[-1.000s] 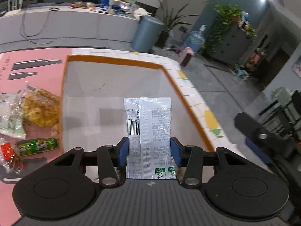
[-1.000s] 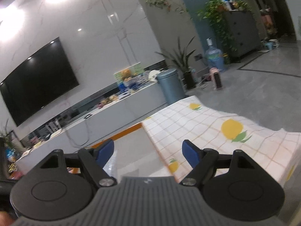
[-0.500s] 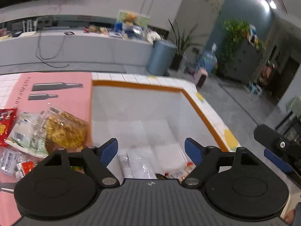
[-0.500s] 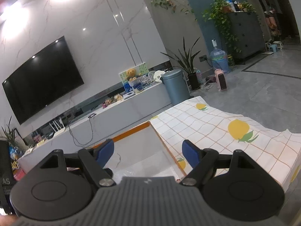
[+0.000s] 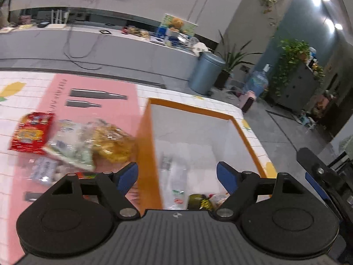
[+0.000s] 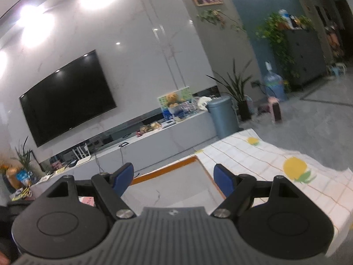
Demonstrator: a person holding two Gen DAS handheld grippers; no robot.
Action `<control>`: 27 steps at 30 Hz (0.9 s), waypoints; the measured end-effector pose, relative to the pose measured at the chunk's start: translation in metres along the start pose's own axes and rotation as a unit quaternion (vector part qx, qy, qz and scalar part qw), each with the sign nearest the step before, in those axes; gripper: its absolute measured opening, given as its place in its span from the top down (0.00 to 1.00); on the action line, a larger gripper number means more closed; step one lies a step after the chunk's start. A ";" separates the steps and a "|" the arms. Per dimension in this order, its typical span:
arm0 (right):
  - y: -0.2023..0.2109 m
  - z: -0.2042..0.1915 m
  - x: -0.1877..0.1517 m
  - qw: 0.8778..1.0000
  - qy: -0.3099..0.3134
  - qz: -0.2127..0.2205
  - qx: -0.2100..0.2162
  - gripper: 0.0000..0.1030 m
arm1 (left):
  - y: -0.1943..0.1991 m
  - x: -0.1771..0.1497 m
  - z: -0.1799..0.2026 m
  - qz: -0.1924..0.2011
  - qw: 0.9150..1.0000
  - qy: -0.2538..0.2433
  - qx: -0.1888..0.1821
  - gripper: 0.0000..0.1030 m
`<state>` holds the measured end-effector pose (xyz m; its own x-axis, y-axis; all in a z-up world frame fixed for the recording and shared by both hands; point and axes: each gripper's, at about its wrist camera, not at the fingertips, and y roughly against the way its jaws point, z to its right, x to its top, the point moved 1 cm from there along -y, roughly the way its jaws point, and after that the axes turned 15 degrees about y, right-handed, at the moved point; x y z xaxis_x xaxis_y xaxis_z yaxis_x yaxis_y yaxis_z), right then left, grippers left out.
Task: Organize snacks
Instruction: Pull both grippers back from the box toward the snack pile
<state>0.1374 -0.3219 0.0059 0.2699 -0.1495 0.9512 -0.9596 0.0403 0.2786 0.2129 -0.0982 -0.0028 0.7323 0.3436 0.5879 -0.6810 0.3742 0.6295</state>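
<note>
My left gripper point(image 5: 177, 176) is open and empty above the left wall of an orange-rimmed white box point(image 5: 192, 108). Inside the box lie a clear white snack packet point(image 5: 176, 176) and a few small snacks point(image 5: 205, 199). Left of the box, on a pink mat point(image 5: 92, 97), lie a red packet point(image 5: 32, 131), a yellow chips bag point(image 5: 112, 142), a white-green packet point(image 5: 68, 145) and a small clear packet point(image 5: 45, 170). My right gripper point(image 6: 173, 180) is open and empty, raised over the same box point(image 6: 167, 170).
The table carries a white checked cloth with lemon prints point(image 6: 293, 167). Its right edge drops to the grey floor point(image 5: 286, 137). The other gripper's black body point(image 5: 320, 172) shows at the right. A low TV counter point(image 5: 110, 44) and a grey bin point(image 5: 205, 72) stand behind.
My left gripper let go of the white packet, which now lies in the box. It opened wide, then lifted and swung left toward the snacks on the mat. The right gripper tilted slightly up.
</note>
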 end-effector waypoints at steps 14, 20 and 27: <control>0.033 -0.071 0.017 0.983 0.007 0.047 0.180 0.23 | 0.104 -0.001 -0.060 0.090 0.993 -0.004 0.070 0.08; 0.041 -0.105 0.002 0.966 0.037 0.060 0.249 0.23 | 0.104 -0.018 -0.098 0.094 0.990 -0.006 0.106 0.08; 0.034 -0.153 -0.031 0.964 0.087 0.033 0.248 0.20 | 0.089 -0.018 -0.143 0.085 0.990 0.044 0.108 0.08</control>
<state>0.1083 -0.1642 0.0063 0.1751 0.0079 0.9845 -0.8838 -0.4394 0.1607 0.1393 0.0525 -0.0302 0.5984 0.4624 0.6543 -0.7723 0.1157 0.6246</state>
